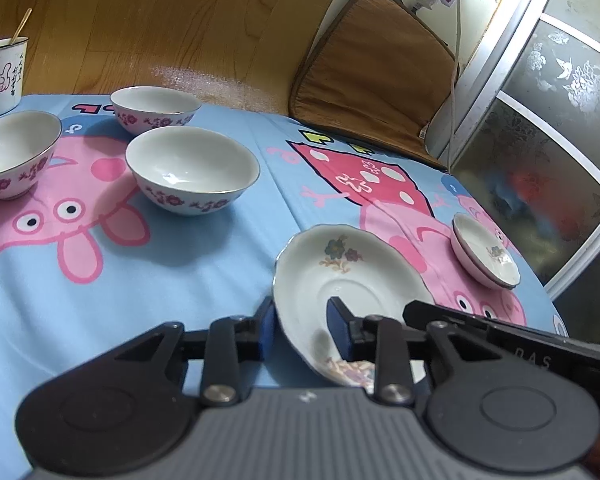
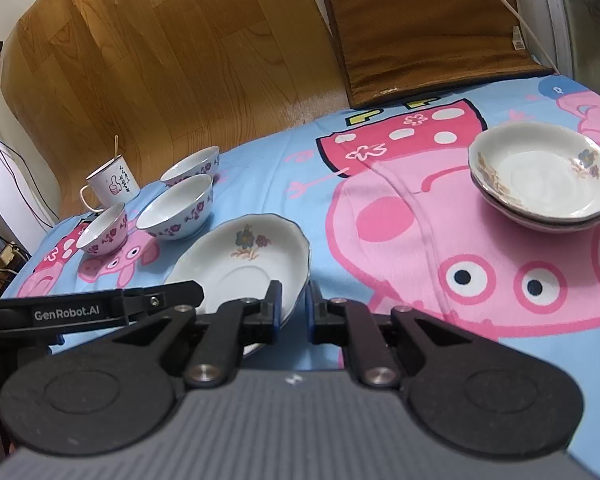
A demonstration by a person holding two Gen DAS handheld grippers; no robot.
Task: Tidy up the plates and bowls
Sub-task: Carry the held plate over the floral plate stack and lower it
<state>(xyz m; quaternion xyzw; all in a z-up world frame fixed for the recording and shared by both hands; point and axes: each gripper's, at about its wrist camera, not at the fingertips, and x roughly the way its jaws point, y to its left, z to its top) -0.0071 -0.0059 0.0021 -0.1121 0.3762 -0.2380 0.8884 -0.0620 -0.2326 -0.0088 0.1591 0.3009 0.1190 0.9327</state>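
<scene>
Cartoon cloth point(image 1: 180, 280), scalloped glossy plate point(image 1: 340, 276)

The left wrist camera sat low behind the left gripper point(image 1: 306, 330), facing forward along its fingers and close over the flowered plate point(image 1: 340, 276). The right wrist camera looked likewise past the right gripper point(image 2: 292, 308), equally near. Both views shared that plate point(image 2: 244, 260), the three bowls point(image 1: 192, 168) point(image 2: 180, 208) ahead and the stacked plates point(image 1: 486, 254) point(image 2: 540, 176).

From my right claw point(image 2: 291, 312): plate point(image 2: 244, 256) just ahead-left, 3 bowls point(image 2: 176, 208) + mug point(image 2: 112, 186) beyond it, stacked plates point(image 2: 544, 178) far ahead-right.
</scene>
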